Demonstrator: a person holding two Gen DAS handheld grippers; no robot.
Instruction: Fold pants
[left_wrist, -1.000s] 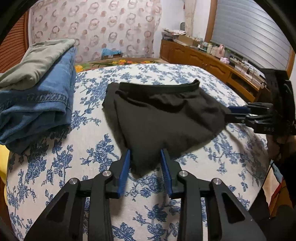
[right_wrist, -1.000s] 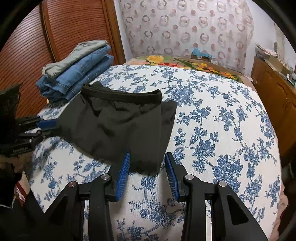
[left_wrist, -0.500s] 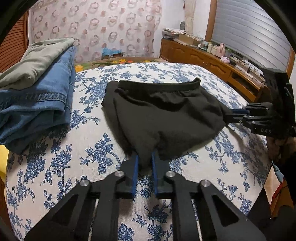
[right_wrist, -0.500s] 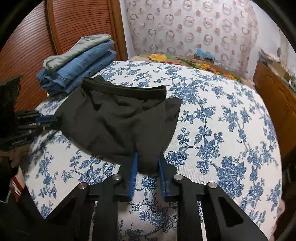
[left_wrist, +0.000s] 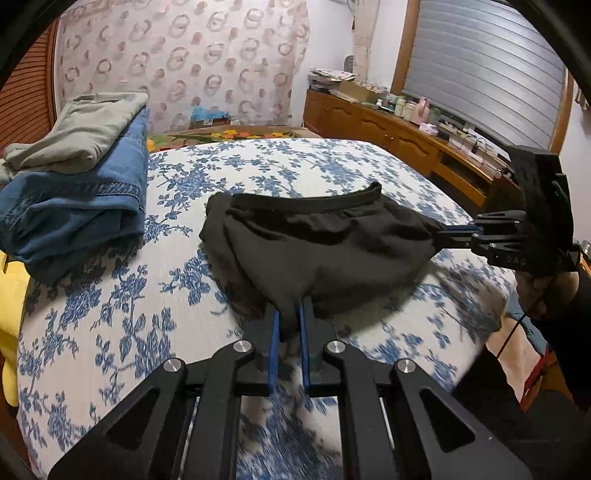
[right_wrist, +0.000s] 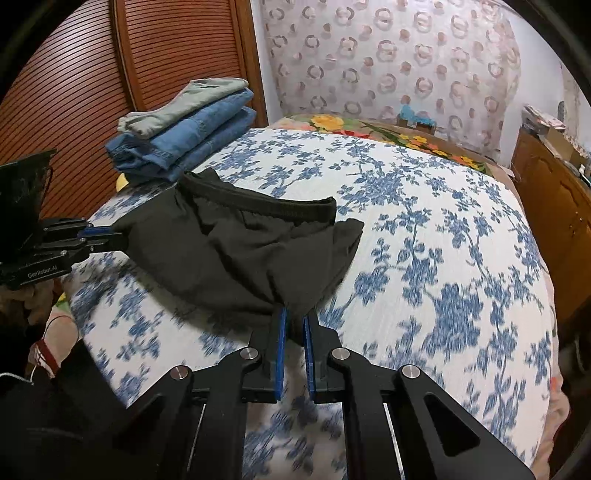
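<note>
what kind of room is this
Most likely a bedroom in a home. The black shorts lie on a bed with a blue floral cover, folded jeans are stacked at its far corner, and a cluttered wooden sideboard stands under a shuttered window.

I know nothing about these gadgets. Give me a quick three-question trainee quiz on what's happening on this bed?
1. True or false: both grippers grip the black pants.
2. What lies atop the folded jeans?
A. grey garment
B. towel
C. pillow
3. The pants' waistband lies on the far side, away from the ____.

Key:
1. true: left gripper and right gripper clamp the near edge.
2. A, the grey garment.
3. grippers
</note>
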